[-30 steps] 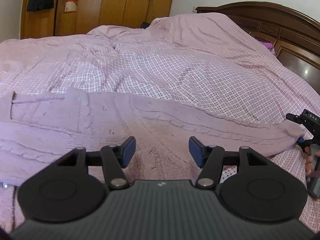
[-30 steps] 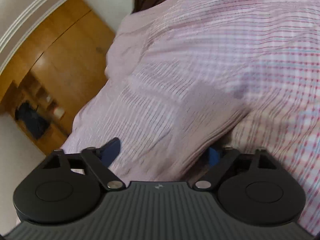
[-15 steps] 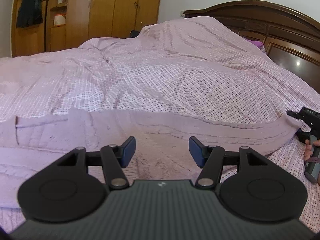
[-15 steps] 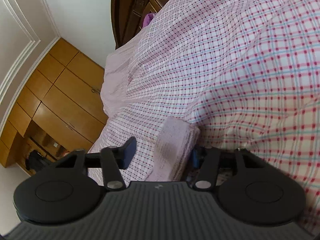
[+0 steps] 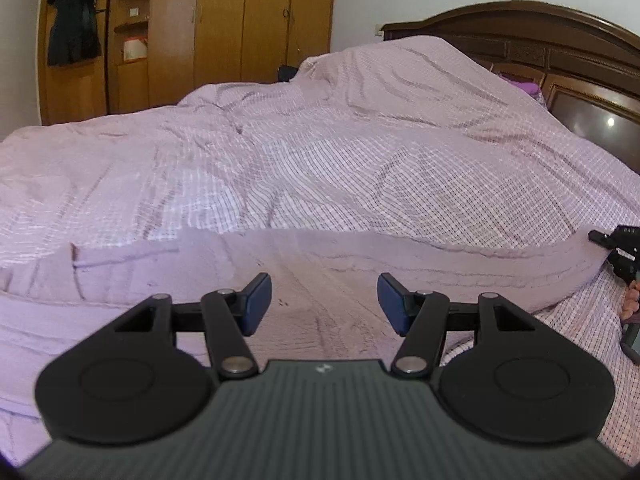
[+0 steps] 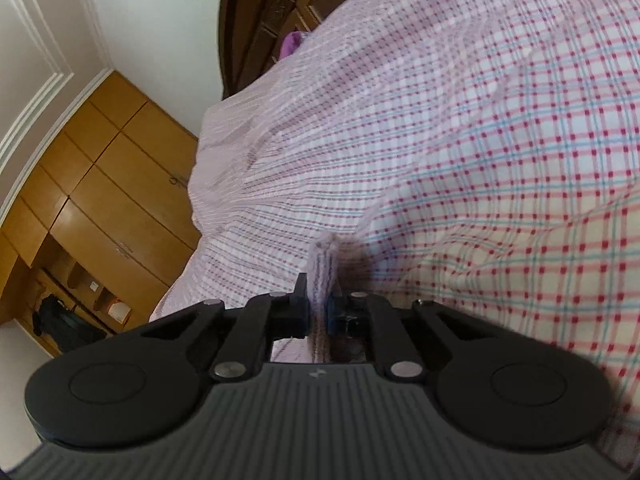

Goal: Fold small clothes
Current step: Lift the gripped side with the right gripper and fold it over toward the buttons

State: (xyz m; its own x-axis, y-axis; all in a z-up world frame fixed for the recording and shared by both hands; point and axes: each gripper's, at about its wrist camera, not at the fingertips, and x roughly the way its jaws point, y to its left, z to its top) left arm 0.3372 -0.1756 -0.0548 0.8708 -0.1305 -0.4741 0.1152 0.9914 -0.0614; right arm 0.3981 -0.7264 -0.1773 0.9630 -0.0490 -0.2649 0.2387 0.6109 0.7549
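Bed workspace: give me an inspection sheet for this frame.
Surface: bed with rumpled checked quilt.
Job's things: pale knit garment spread across the near quilt; one end pinched at the right.
Clutter: purple item by the headboard.
Grippers: left gripper open above the garment, nothing between its jaws; right gripper has just closed on the garment's end.
Cables: nothing seen.
Surroundings: wooden wardrobe, dark clothing hanging on it, white wall.

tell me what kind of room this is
Most likely a home bedroom. A bed under a pink checked cover fills the view, with a dark carved wooden headboard behind it and tall wooden wardrobes along the wall, a dark garment hanging in one.
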